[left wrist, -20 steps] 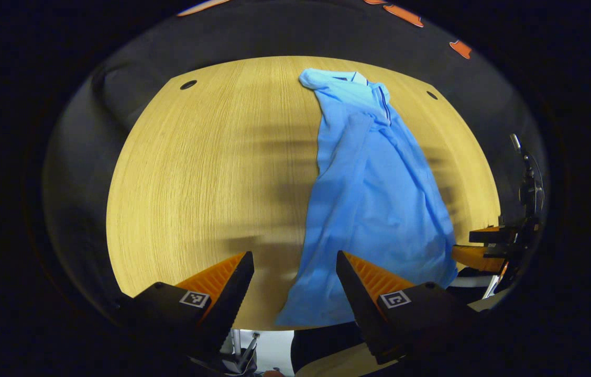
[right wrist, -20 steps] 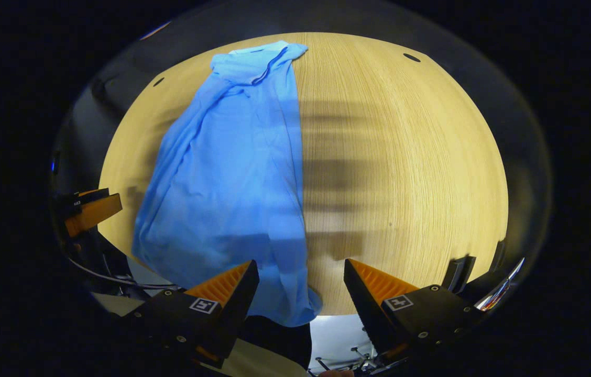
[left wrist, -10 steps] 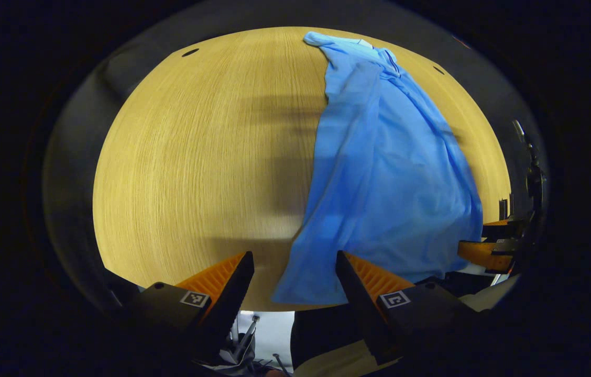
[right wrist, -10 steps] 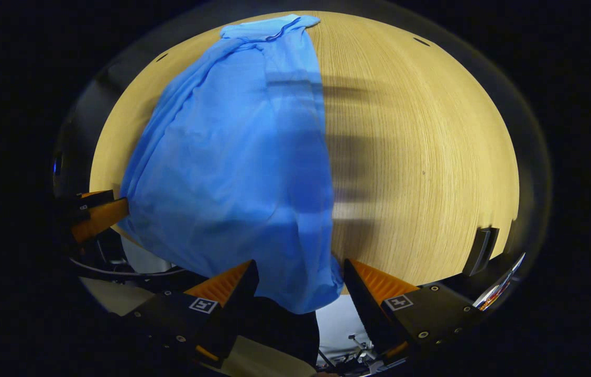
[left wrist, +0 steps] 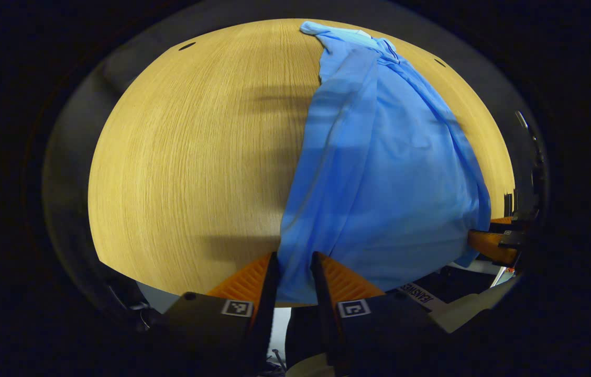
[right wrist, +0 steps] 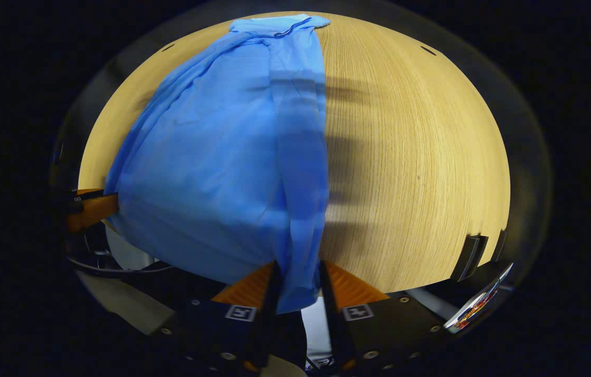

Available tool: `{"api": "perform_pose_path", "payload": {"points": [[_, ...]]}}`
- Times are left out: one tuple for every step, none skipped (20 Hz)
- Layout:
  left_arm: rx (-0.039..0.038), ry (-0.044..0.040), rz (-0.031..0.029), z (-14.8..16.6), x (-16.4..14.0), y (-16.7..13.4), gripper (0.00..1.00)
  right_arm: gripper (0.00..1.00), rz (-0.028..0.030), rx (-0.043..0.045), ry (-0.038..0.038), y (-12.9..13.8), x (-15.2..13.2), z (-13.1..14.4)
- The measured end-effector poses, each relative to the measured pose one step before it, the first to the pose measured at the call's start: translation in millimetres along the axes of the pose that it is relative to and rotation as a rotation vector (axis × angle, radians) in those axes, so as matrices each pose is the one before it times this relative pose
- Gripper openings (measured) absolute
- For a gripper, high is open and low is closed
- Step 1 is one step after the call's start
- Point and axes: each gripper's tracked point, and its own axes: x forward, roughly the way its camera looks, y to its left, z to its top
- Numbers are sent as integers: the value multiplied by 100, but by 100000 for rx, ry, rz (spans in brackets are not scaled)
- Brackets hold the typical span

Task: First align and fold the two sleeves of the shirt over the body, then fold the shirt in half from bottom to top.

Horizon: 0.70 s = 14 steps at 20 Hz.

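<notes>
A light blue polo shirt (left wrist: pixel 379 173) lies lengthwise on the round wooden table (left wrist: pixel 190 157), collar at the far edge, sleeves folded in over the body. In the left gripper view my left gripper (left wrist: pixel 293 262) is shut on the shirt's near hem corner at the table's front edge. In the right gripper view the same shirt (right wrist: pixel 211 157) runs away from me, and my right gripper (right wrist: pixel 297 269) is shut on the other hem corner. The right gripper (left wrist: pixel 494 243) also shows past the shirt's right side in the left gripper view; the left gripper (right wrist: pixel 88 207) shows at the left in the right gripper view.
The wooden table (right wrist: pixel 416 157) has bare surface on the outer side of the shirt in each view. Small dark slots (left wrist: pixel 187 46) sit near its far rim. Dark clips (right wrist: pixel 471 250) stand at the table's near right edge. The booth's black wall lies beyond.
Both grippers moved forward to the shirt's hem and went from open to shut on its two near corners. The hem cloth is now gathered between each pair of fingers.
</notes>
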Motion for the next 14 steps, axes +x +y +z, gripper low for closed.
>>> {"api": "perform_pose_path", "payload": {"points": [[-2368, 140, -587, -22, 207, -185, 27, 26, 1004, 1238, -266, 41, 9, 50], [344, -295, -1325, -22, 286, -228, 8, 8, 1344, 1068, 153, 88, -30, -34], [431, 1785, -1344, -83, -399, -291, 6, 2, 992, 1011, 557, -34, -75, -117], [-395, 982, -102, 81, 107, -67, 5, 1, 847, 970, 262, 41, -235, 101], [-872, -45, -344, 123, -184, 112, 5, 1, 462, 51, -327, -61, -272, 332], [-256, -711, -47, 632, -395, -170, 5, 1, -182, -624, -1998, -210, -394, 972], [123, -1430, -396, 847, -348, -271, 5, 1, -540, -197, -1971, -236, -350, 864], [-112, -1340, -508, 1027, -292, -381, 5, 1, 100, 1278, -1914, -114, -342, 899], [-341, -1470, -862, 1082, -290, -395, 5, 1, 614, 1113, -1833, 68, -297, 1053], [-381, -1643, -545, 1131, -276, -250, 5, 1, 280, -20, -1896, -137, -229, 1107], [77, -1747, -235, 1301, -202, -108, 5, 1, -306, 319, -1541, -229, -181, 1070], [771, -1770, 260, 1382, -172, -93, 5, 1, 204, 151, -1653, -144, -279, 1012], [96, -2108, -598, 1510, -119, -233, 5, 1, -337, 612, -2330, -339, -362, 1564], [-399, -1386, -782, 1370, -132, -332, 5, 1, -75, 723, -2051, -204, -108, 1285]]}}
